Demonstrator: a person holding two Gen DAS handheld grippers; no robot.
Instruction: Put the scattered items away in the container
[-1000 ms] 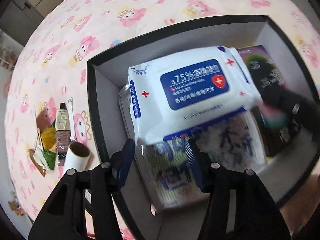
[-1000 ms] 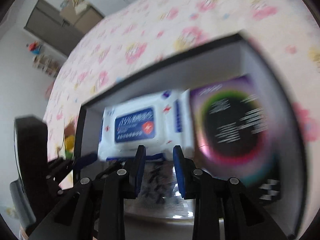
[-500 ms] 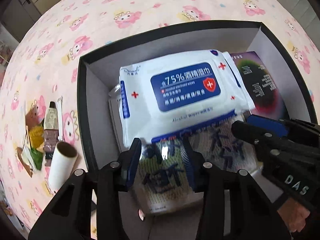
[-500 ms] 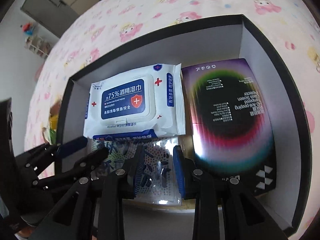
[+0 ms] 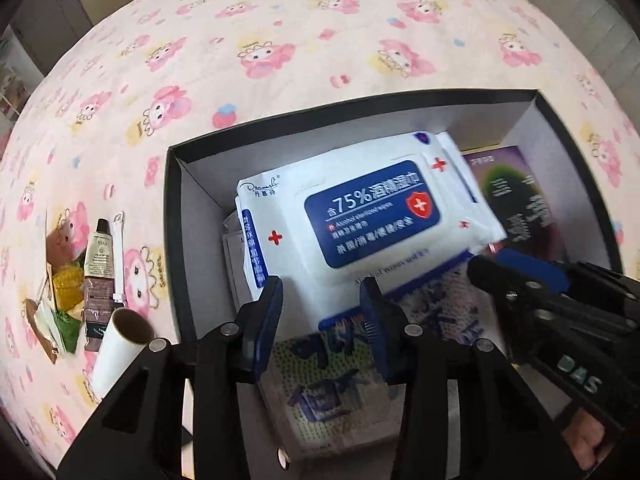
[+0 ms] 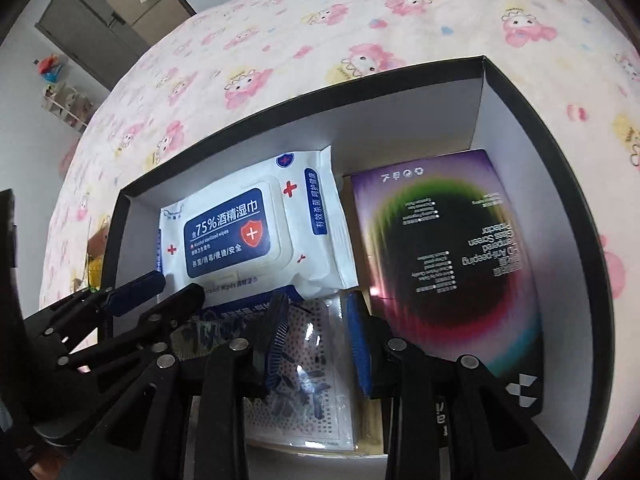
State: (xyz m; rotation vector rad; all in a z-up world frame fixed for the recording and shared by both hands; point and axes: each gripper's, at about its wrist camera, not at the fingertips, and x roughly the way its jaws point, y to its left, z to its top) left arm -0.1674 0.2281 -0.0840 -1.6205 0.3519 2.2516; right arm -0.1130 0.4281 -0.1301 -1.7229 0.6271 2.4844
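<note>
**Wipes down, both grippers free**

Settled flat over the last second: wipes, lying label up in box, toward its far-left corner, no longer tipped up at the left camera. Over the last half second, barely any shift, only a slight drift in both views. Probably means one more item stowed, with a reach out to the clutter the likely next step.

Just right of wipes, touching or nearly so: purple carton. Under the near edge of wipes: dotted packet. Tucked beneath wipes on the left: a white thing, mostly hidden.

Hovering over packet: left gripper, jaws spread, nothing between them. Beside it, right gripper, jaws likewise spread and empty, over the packet's right part next to carton.

Inside box: one wipes, one carton, one packet, at least one white thing.

Outside, on bedspread, well left of box:
- one tube
- one roll
- one thin white stick
- a few sachets, too bunched to number

Two grippers in all. Roughly half done, judging by that pile.
</note>
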